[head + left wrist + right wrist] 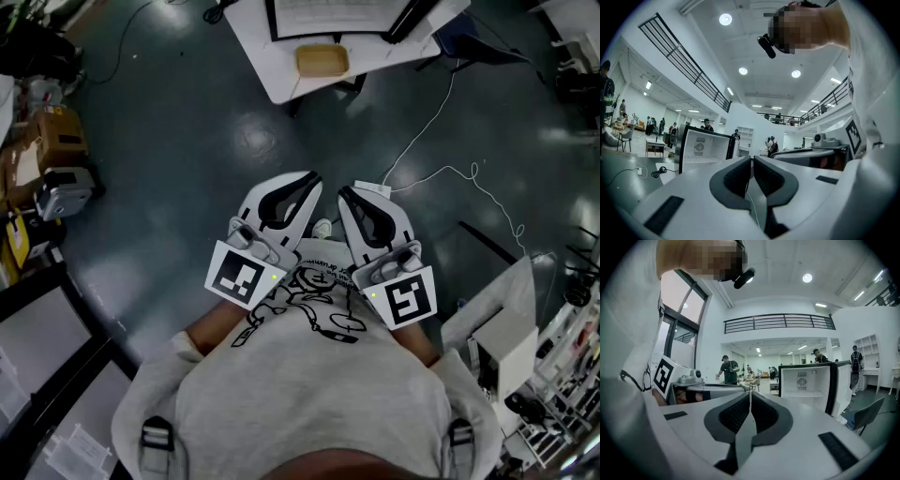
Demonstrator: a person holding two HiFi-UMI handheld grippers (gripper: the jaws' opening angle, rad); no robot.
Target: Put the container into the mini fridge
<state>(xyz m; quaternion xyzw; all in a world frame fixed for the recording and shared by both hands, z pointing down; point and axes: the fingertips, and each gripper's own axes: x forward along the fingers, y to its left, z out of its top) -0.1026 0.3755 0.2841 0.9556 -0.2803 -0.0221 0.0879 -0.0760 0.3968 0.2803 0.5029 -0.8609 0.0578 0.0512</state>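
Head view: left gripper (307, 180) and right gripper (347, 193), both closed empty, held at chest, presumably staged toward open mini fridge (804, 380).

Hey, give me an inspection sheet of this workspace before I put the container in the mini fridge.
Surface: white table, dark floor below.
Job's things: tan container on the table; mini fridge door open, nothing seen inside.
Clutter: boxes at left.
Grippers: left claw and right claw shut, empty.
Cables: white cable across the floor.
Surroundings: people standing beyond.
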